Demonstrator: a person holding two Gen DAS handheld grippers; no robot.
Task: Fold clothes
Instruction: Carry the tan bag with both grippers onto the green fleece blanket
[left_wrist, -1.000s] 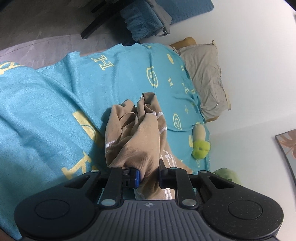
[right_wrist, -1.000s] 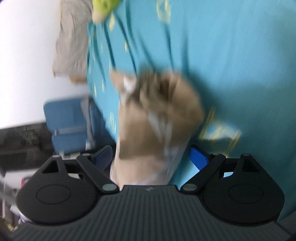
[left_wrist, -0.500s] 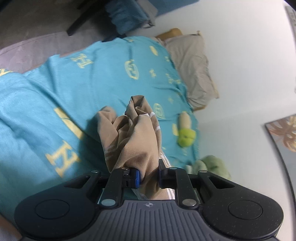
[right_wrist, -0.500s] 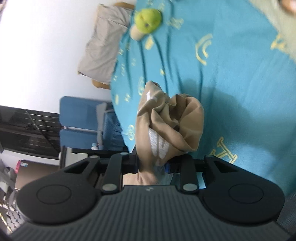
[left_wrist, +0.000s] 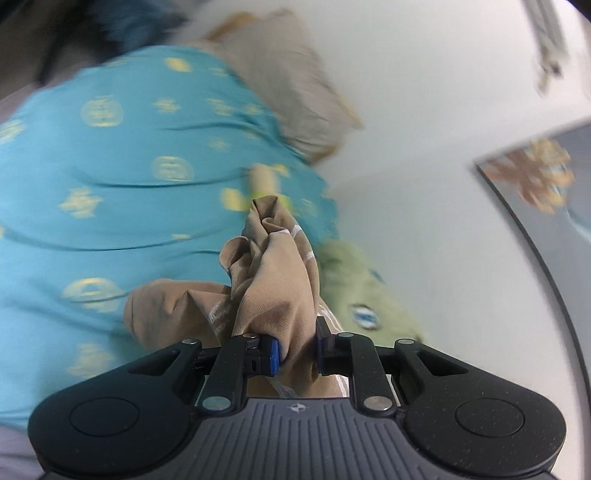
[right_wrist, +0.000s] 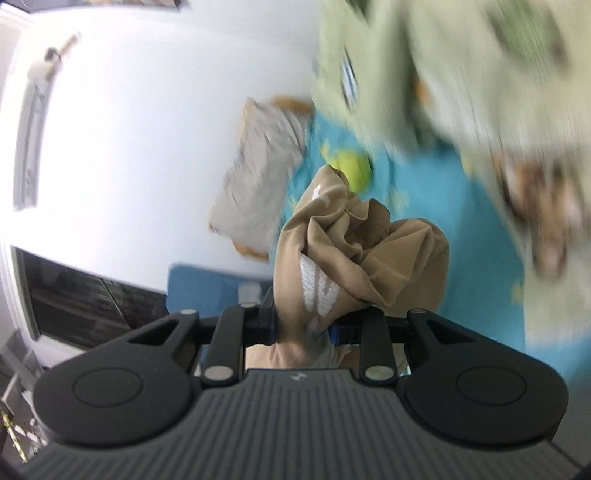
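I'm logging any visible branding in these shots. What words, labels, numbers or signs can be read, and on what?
No text can be read.
Tan garment: white printed marks, bunched in folds, unreadable.
Teal bedspread: yellow emblems, blurred by motion, unreadable.
Green plush toy: small blue and white patch, too blurred to read.
Left gripper and right gripper: a small round emblem on each body, no letters.

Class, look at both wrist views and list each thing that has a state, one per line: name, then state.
Tan garment: bunched, gripped by both tongs.
Left tongs: shut on the garment.
Right tongs: shut on the garment.
Blue bedspread: spread over the bed.
Pillow: lying at the wall end.
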